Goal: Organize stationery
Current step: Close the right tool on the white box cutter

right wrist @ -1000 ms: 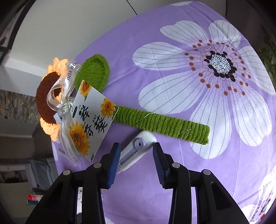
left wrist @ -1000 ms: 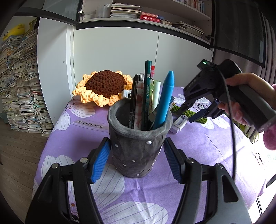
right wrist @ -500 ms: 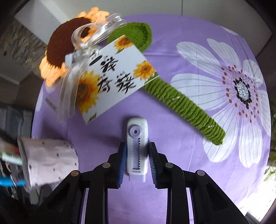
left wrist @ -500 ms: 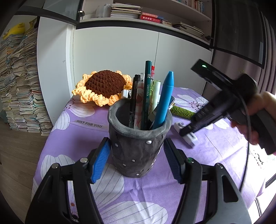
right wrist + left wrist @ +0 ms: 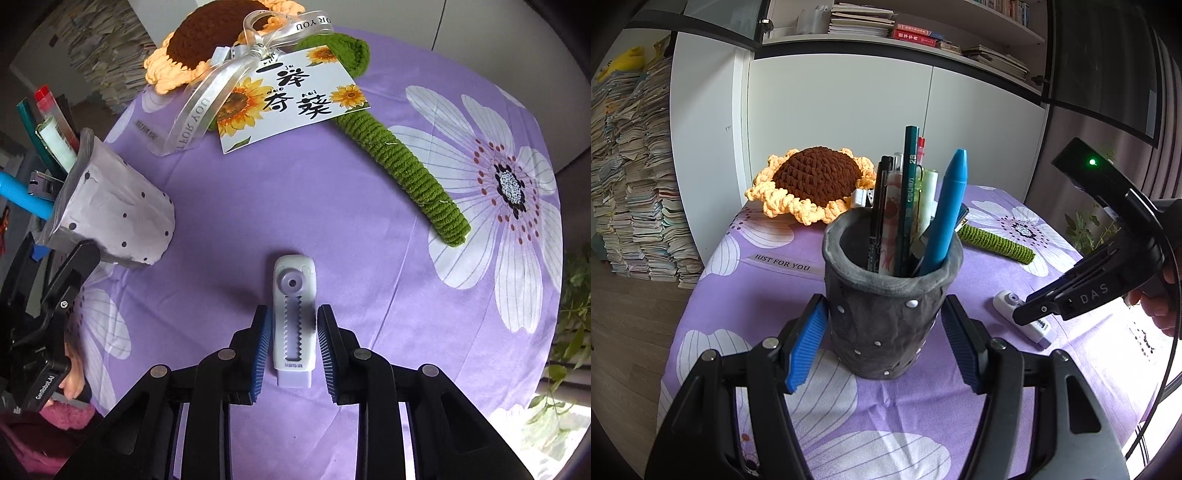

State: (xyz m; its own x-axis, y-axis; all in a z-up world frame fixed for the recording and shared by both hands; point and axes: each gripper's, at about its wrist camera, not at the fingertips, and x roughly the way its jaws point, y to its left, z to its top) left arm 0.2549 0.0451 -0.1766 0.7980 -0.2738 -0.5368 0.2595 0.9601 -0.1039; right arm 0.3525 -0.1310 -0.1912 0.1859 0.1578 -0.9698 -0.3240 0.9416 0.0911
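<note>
A grey dotted pen holder [image 5: 882, 343] stands on the purple flowered tablecloth [image 5: 746, 295]. It holds a blue crayon [image 5: 945, 214], a green pencil [image 5: 909, 192] and several pens. My left gripper [image 5: 884, 310] is shut on the holder, one blue pad on each side. To the holder's right lies a white slider eraser [image 5: 293, 284] with a lilac toothed strip. My right gripper [image 5: 293, 314] points steeply down and is shut on it, pads pressed against its long sides. The left wrist view shows the eraser [image 5: 1004, 301] still low at the cloth under that gripper [image 5: 1021, 317].
A crochet sunflower [image 5: 816, 181] with a green stem [image 5: 406, 173], ribbon and printed card [image 5: 295, 96] lies behind the holder. White cupboard doors [image 5: 849, 118] rise at the table's far edge. Stacked papers [image 5: 635, 166] stand at the left, a plant [image 5: 569, 332] at the right.
The right gripper rolled, closed its pads onto the eraser and drew nearer to the pen holder with it. The left gripper and the holder stayed put.
</note>
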